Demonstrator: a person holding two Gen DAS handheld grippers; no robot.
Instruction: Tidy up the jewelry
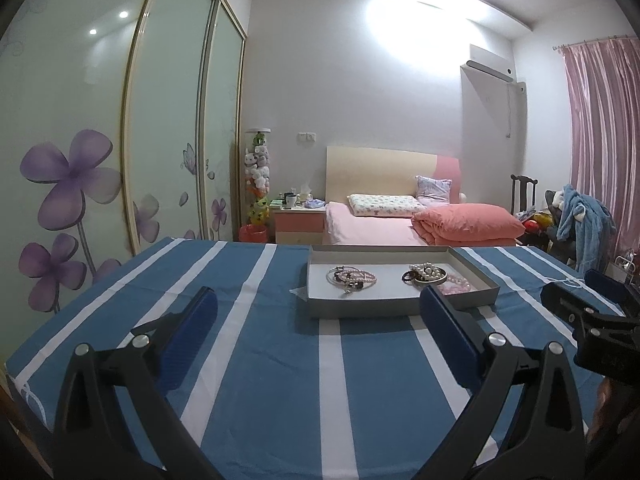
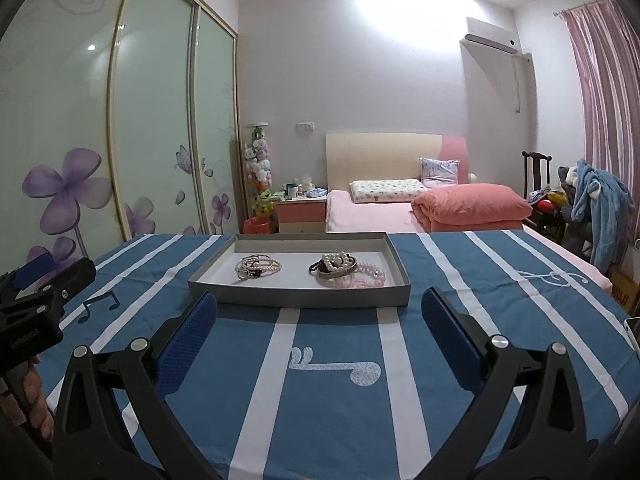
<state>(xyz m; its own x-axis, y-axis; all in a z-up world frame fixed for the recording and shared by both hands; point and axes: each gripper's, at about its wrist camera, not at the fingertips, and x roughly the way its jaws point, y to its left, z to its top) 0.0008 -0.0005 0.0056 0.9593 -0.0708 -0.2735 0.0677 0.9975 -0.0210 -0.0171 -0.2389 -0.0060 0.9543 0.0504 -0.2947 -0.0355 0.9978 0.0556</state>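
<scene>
A shallow grey tray (image 1: 360, 307) (image 2: 296, 297) sits on the blue-and-white striped tablecloth. Inside lie two piles of jewelry: thin bracelets and bangles on the left (image 1: 351, 277) (image 2: 258, 267), and pearl and pink bead bracelets on the right (image 1: 430, 273) (image 2: 348, 270). My left gripper (image 1: 318, 304) is open and empty, above the cloth just short of the tray's near wall. My right gripper (image 2: 319, 306) is open and empty, also just in front of the tray. Each gripper shows at the edge of the other's view.
The table (image 2: 332, 400) ends just behind the tray. Beyond it stand a pink bed (image 2: 400, 208), a nightstand (image 2: 300, 210), a sliding wardrobe with purple flowers (image 1: 80, 184), and a chair piled with clothes (image 2: 592, 208) by pink curtains.
</scene>
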